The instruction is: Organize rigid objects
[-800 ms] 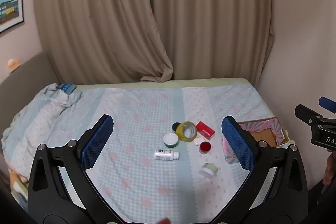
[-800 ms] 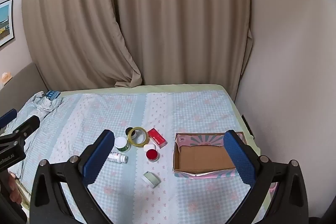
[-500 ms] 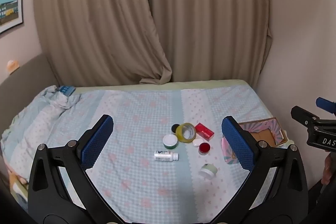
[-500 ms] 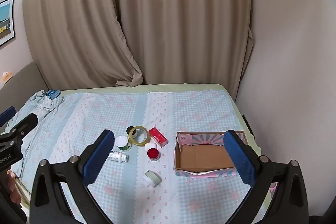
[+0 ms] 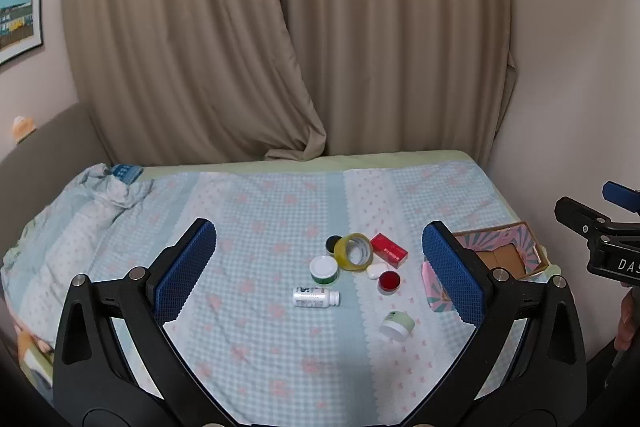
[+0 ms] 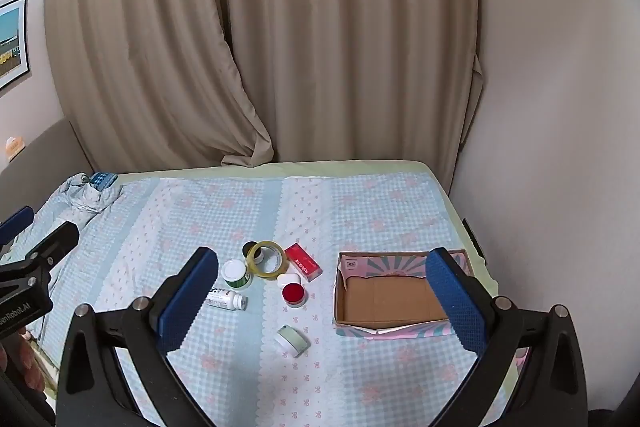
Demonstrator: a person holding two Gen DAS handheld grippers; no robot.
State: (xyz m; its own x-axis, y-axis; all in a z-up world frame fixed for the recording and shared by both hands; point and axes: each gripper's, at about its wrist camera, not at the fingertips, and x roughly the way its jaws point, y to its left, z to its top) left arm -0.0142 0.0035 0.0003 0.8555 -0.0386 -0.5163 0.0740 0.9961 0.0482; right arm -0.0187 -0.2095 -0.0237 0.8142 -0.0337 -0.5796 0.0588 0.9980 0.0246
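Both tools are hovering above the bed (image 6: 360,195), which is wearing a pale blue checked cover, with beige curtains (image 6: 280,47) hanging behind it.

In the left wrist view, the left gripper (image 5: 320,277) is sitting wide open, its blue pads (image 5: 186,269) spread far apart and gripping nothing. Between them, in the middle of the frame, a cluster of small things is lying on the cover: a white bottle (image 5: 316,297) resting on its side, a green jar with a white lid (image 5: 324,269) just above it, a yellow tape roll (image 5: 353,251) leaning against a black cap (image 5: 333,244), a red box (image 5: 389,250) to the right of the tape, a small white case (image 5: 377,271), a red-lidded pot (image 5: 389,281), and lower down a pale green jar (image 5: 396,325) tipped over. At the right edge, a cardboard box (image 5: 516,259) is peeking out behind the right pad, and the right gripper (image 5: 600,223) is poking in from the frame edge.

In the right wrist view, the left tool is showing at the far left edge. The right gripper (image 6: 322,297) is also standing fully open and gripping nothing. The same cluster is sitting in the centre of this frame, and the box (image 6: 360,323), open-topped with a patterned rim, is lying well apart to its right, partly behind the right pad (image 6: 456,301).
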